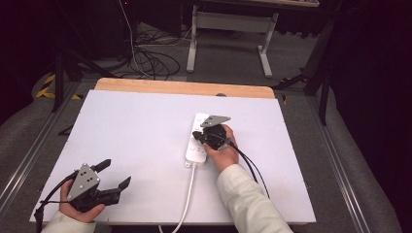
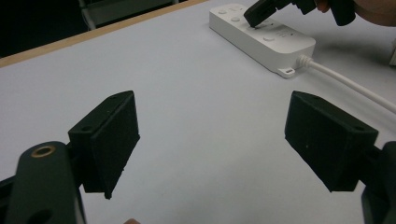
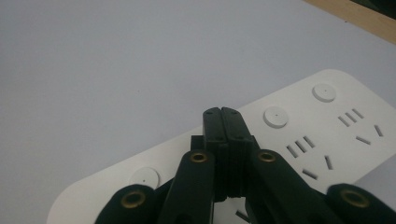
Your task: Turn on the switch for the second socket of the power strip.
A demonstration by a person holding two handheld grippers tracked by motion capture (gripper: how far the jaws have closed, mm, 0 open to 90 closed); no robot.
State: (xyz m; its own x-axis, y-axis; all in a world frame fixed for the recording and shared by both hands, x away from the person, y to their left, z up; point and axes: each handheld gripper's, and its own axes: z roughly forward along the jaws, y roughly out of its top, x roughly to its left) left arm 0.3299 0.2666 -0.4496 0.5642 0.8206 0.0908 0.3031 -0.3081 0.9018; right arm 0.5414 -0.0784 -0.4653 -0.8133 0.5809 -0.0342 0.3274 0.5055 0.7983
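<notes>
High view: right gripper (image 1: pixel 200 137) is held over the power strip (image 1: pixel 196 145) mid-bench, jaws pressed together, tips down on the strip's top, nothing pinched. Left gripper (image 1: pixel 112 180) is parked near the bench's (image 1: pixel 145 126) near-left corner, jaws spread and empty, well apart from the strip. Risk judged: a push off-centre could skate the strip sideways, since it is not held down by anything. Open room is seen on all sides of the strip; the cord (image 1: pixel 187 196) runs off the near edge just beside the right sleeve and could be snagged.

Left gripper view: between the spread jaws bare bench is seen; beyond them, the strip (image 2: pixel 261 35) with the right gripper's tip (image 2: pixel 256 16) on its buttons. The cord (image 2: pixel 345 81) passes beyond the right-hand jaw – a forward move could catch it.

Right gripper view: closed jaws (image 3: pixel 223 114) sit just short of a round button (image 3: pixel 276 116), another button (image 3: pixel 144 177) lying left of them. Socket slots (image 3: pixel 308 154) lie right of the jaws; a slip there could jam a tip in a slot or press the wrong button.
</notes>
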